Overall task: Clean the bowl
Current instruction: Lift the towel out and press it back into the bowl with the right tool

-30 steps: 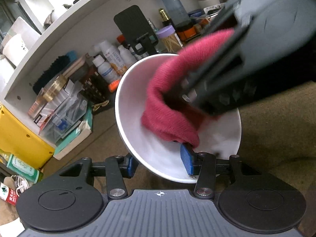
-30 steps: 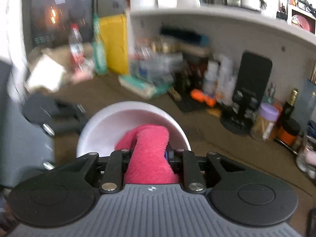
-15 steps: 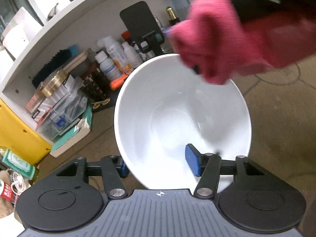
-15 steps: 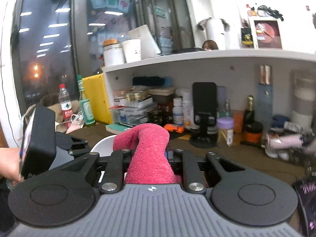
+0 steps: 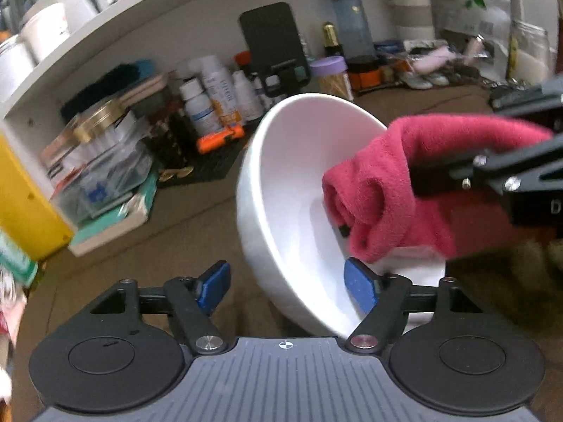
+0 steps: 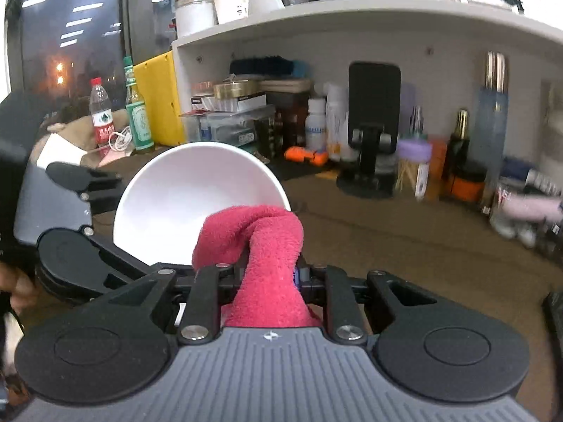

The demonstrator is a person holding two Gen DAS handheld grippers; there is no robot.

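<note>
cluttered shelf (image 6: 316,21) behind, pink cloth (image 5: 397,190) in right tool (image 6: 267,274), inside bowl (image 5: 292,190)

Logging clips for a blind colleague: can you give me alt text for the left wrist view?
A tilted white bowl sits with its rim between the left gripper's blue-padded fingers, while the right gripper presses a pink cloth into it. Behind, a cluttered shelf holds bottles and boxes.

cloth (image 5: 390,190): lifted clear 0.5 s ago | now back inside bowl (image 5: 288,190) | bowl tilted further

White bowl (image 5: 281,193), pink-red cloth (image 5: 394,190)
</note>
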